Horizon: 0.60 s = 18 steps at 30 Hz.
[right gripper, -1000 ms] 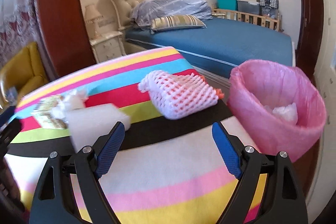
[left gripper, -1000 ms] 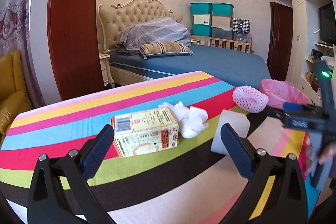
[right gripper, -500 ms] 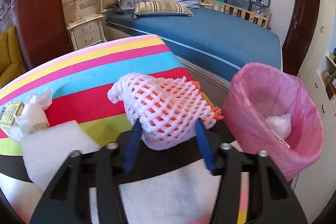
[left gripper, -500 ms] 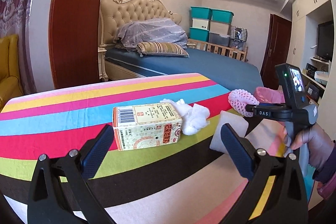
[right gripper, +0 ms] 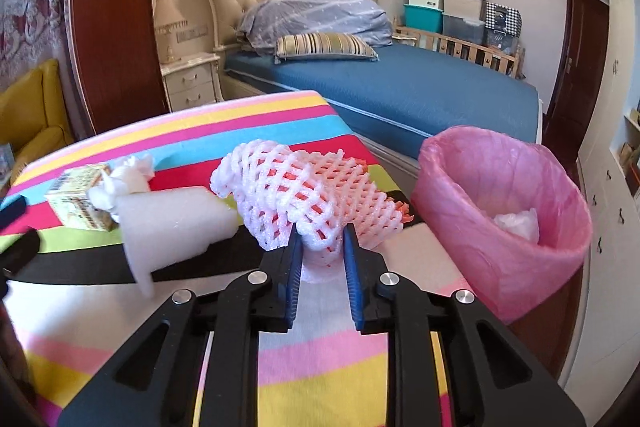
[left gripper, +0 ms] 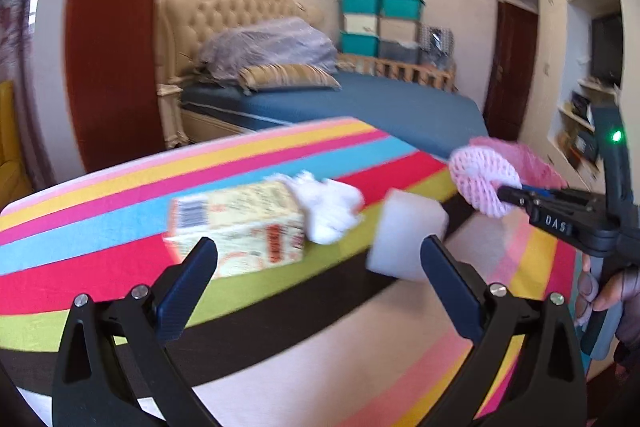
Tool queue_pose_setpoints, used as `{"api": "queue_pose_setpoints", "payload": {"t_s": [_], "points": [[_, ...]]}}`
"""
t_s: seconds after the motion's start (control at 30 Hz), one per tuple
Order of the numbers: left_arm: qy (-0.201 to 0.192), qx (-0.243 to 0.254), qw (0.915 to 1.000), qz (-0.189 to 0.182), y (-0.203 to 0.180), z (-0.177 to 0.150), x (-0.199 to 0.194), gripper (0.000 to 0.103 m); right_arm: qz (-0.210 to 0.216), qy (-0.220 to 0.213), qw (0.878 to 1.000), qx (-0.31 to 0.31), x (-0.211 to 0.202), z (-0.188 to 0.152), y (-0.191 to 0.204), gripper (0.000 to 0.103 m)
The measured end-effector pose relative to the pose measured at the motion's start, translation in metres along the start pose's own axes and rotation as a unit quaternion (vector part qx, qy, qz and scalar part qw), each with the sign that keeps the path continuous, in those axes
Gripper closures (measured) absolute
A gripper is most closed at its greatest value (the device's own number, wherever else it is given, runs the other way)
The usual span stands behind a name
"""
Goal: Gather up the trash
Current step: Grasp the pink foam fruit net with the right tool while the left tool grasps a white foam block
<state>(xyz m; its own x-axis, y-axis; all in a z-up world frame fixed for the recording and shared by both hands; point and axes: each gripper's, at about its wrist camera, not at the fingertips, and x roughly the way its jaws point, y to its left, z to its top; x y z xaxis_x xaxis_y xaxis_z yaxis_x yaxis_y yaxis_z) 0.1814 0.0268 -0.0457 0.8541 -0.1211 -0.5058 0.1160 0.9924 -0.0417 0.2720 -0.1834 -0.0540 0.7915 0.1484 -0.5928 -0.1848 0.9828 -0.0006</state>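
Right wrist view gives us the big picture: a blue-covered bed (right gripper: 420, 95) with a tufted headboard fills the back of the room, and in front of it spreads the striped, many-coloured tabletop (right gripper: 200, 131) where all the action is. Just off its right edge stands the bin with the pink bag (right gripper: 500, 227), a bit of white waste already lying inside. On to the trash: a white foam block (right gripper: 172, 223) sits left of centre on the tabletop, a printed carton (right gripper: 78, 197) lies further left, and a crumpled white tissue (right gripper: 124, 175) rests against the carton's near end. And here's the catch: the right hand-held gripper (right gripper: 320, 255) is clenched on the near end of the white foam fruit net (right gripper: 304, 195), blue pads pinching it from both sides, the net sitting between the foam block and the bin. Over to the left wrist view, a blurred one: the left hand-held gripper (left gripper: 320, 287) is released, jaws wide, nothing between them, aimed at the carton (left gripper: 236, 227) and foam block (left gripper: 408, 231). From this side the fruit net (left gripper: 480, 179) shows at the right, clamped at the tip of the right hand-held gripper (left gripper: 508, 193), with the pink bag's rim (left gripper: 536, 167) directly behind it.
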Motion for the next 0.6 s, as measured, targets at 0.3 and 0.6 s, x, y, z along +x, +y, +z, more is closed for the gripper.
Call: {"api": "queue_pose_setpoints", "payload": {"t_s": [0.3,0.6], "points": [[0.060,0.064,0.9959,-0.022,-0.040,0.010,0.043,0.005,0.018,-0.019,1.000,0.016,-0.018,-0.011,-0.007,0.083],[0.097,0.102,0.9897,-0.026,-0.067,0.016,0.081,0.015,0.032,-0.034,0.999,0.027,-0.027,-0.015,-0.007,0.083]]}}
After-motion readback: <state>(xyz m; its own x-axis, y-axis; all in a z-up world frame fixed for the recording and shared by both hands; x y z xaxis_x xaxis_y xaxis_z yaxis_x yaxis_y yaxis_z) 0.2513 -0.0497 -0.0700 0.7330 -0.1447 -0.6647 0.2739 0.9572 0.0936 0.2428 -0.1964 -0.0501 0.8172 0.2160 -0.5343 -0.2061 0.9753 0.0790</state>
